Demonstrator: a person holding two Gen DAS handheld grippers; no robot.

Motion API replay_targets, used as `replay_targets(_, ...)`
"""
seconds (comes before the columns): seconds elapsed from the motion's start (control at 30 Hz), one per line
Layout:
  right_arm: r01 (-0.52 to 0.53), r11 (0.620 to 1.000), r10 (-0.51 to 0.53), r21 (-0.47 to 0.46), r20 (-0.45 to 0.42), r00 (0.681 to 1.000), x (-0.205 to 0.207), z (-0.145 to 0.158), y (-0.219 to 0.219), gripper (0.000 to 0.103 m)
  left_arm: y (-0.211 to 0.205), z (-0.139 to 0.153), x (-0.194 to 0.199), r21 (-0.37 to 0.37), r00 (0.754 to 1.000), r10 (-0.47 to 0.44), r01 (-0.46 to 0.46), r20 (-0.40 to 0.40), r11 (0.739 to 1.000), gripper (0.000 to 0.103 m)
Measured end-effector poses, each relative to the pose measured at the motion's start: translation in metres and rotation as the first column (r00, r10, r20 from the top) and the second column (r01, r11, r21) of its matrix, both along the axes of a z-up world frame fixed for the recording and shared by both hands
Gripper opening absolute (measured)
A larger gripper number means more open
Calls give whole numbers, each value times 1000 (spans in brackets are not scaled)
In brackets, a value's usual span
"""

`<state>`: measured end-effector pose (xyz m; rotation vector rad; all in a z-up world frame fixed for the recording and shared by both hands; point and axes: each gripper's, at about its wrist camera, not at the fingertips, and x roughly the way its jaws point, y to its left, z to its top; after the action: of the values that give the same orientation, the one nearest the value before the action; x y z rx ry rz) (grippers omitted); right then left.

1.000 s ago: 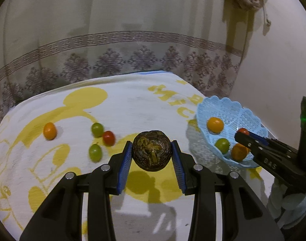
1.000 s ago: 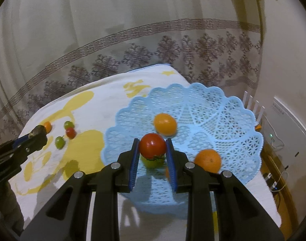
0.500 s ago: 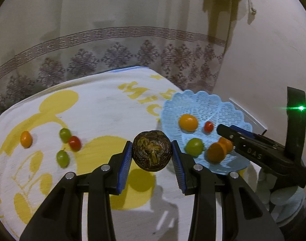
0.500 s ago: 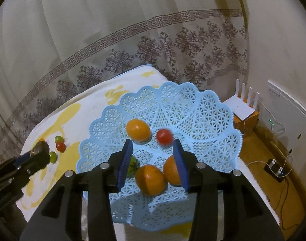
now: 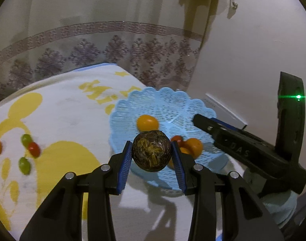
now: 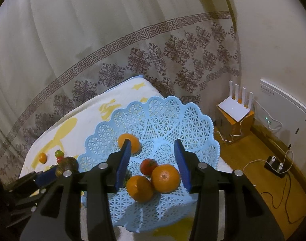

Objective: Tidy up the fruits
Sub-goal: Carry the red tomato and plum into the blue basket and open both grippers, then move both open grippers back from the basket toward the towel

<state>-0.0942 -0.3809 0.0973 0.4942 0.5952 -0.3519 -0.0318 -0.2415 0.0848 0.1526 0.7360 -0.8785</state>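
The left tool [image 5: 151, 154] pinches a dark brown fruit [image 5: 151, 153] above the near edge of the blue basket [image 5: 121, 124] on the bed. The right tool [image 6: 153, 161], spread wide, hangs over the basket's oranges [image 6: 166, 178].

Lighting: dim, warm, indoor. Hard shadows fall under the basket [image 6: 195, 120] and on the curtain [image 5: 112, 40]. Green LED [image 5: 298, 96] flares. Strong fisheye curvature, black corners; slight motion blur in the left wrist view.
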Motion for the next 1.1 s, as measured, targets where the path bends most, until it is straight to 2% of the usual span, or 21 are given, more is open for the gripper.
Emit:
replay_targets(0.07, 3, 1000, -3, 0, 0, 1000, 0, 0, -1, 48, -1, 0, -2, -23, 1000, 2, -2, 4, 1000, 65)
replay_targets(0.13, 5, 1000, -5, 2, 2, 1000, 0, 0, -1, 50, 1, 0, -1, -31, 1000, 8, -8, 18, 1000, 65)
replay_targets(0.2, 13, 1000, -13, 4, 9, 1000, -1, 0, -1, 58, 3, -1, 3, -28, 1000, 23, -23, 13, 999, 65)
replay_targets(0.3, 14, 1000, -14, 4, 11, 1000, -1, 0, 0, 59, 11, -2, 12, -26, 998, 65, -65, -1, 998, 65)
replay_targets(0.4, 14, 1000, -14, 5, 14, 1000, -1, 0, 0, 65, 20, -4, 19, -13, 994, 112, -112, 2, 994, 70)
replay_targets(0.47, 13, 1000, -13, 4, 15, 1000, -1, -1, 2, 65, 24, -4, 21, -2, 990, 138, -138, 19, 990, 76)
replay_targets(0.6, 5, 1000, -5, -1, 17, 1000, 0, -1, 6, 67, 32, -5, 25, 14, 985, 167, -168, 30, 986, 76)
replay_targets(0.63, 3, 1000, -3, -2, 19, 1000, 0, -1, 8, 67, 34, -6, 25, 16, 985, 173, -173, 29, 985, 77)
replay_targets(0.67, 2, 1000, -2, -4, 21, 1000, 0, -1, 9, 69, 36, -6, 27, 18, 983, 181, -181, 30, 983, 86)
replay_targets(0.73, -1, 1000, 1, -11, 27, 1000, 0, 0, 12, 71, 40, -6, 28, 14, 978, 202, -203, 45, 979, 90)
replay_targets(1.1, -35, 996, 38, -78, 43, 998, 2, 5, 36, 77, 71, -2, 41, 15, 959, 277, -278, 67, 960, 90)
